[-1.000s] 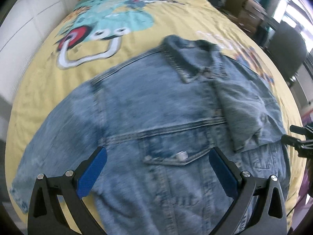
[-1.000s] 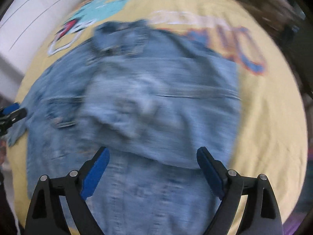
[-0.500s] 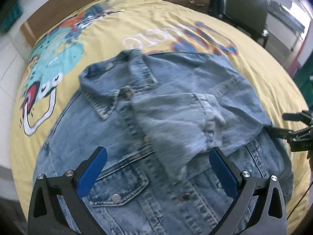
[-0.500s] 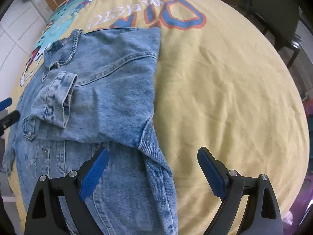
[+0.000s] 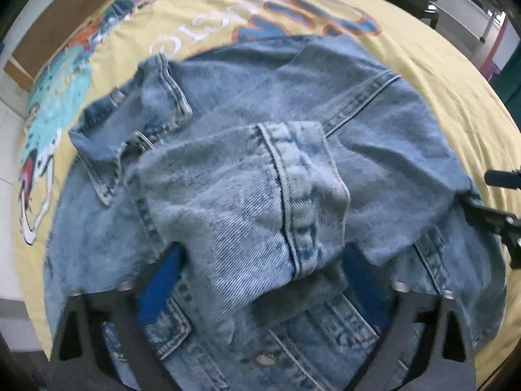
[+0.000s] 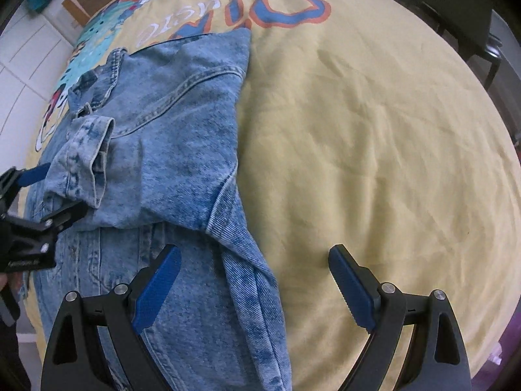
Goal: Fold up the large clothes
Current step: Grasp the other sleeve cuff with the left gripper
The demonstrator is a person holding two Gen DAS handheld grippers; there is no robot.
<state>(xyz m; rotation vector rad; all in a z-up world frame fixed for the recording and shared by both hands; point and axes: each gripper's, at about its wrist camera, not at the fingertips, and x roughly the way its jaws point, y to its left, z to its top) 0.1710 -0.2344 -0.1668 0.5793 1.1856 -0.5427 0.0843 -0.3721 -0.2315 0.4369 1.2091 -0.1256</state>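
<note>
While closing round sleeve cuff (image 5: 293,202), left gripper (image 5: 260,280) jaws apart, right gripper (image 6: 254,286) spread wide over hem, lower centre; risked dragging folded jacket (image 6: 169,137) askew.

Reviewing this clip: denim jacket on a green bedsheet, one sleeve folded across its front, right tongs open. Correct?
Not quite: the bedsheet is yellow, not green, as the right wrist view shows. The denim jacket, folded sleeve and open right tongs are as stated.

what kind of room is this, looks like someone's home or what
Most likely a bedroom. The denim jacket lies on a bed with a yellow cartoon-print bedsheet, a wooden headboard stands behind it, and a dark chair sits beside the bed.
</note>
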